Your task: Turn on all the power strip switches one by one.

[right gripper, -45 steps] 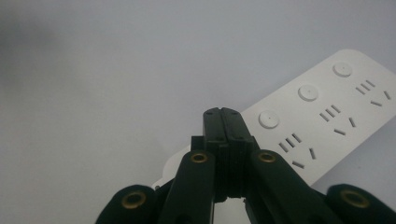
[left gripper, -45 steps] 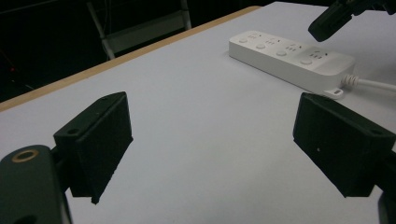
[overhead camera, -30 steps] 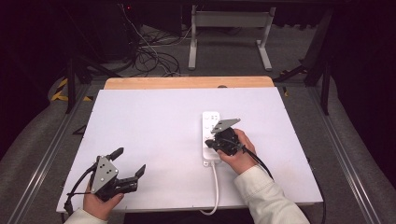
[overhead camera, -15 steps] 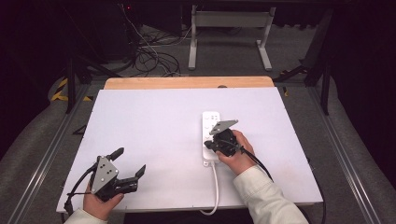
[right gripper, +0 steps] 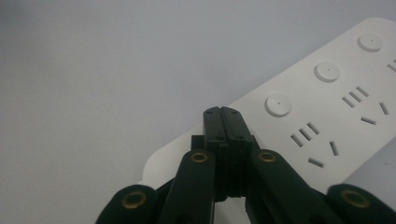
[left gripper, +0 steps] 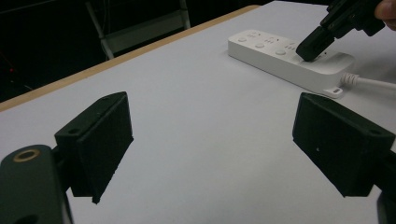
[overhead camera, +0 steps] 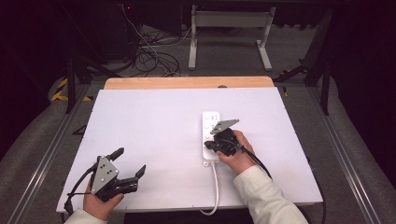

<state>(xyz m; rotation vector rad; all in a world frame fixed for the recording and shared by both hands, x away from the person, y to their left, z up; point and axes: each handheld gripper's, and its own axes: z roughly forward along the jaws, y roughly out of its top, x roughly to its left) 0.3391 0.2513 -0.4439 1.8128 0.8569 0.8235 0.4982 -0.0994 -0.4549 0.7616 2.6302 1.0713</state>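
Note:
A white power strip (overhead camera: 210, 126) lies near the middle of the white table, its cord (overhead camera: 215, 186) running to the front edge. It has round buttons (right gripper: 278, 104) and socket slots on top. My right gripper (overhead camera: 208, 146) is shut with nothing between its jaws, and its tip rests on the strip's near end, close to the nearest button, as the left gripper view shows from the side (left gripper: 308, 50). In the right gripper view the jaws (right gripper: 224, 114) meet flat over the strip (right gripper: 336, 107). My left gripper (overhead camera: 129, 161) stands open and empty at the table's front left, jaws (left gripper: 210, 140) wide apart.
The white tabletop (overhead camera: 154, 126) has a wooden strip (overhead camera: 187, 82) along its far edge. Behind the table are loose cables (overhead camera: 149, 56) on the floor and a metal stand (overhead camera: 229, 28). Metal rails (overhead camera: 46, 154) run along both sides.

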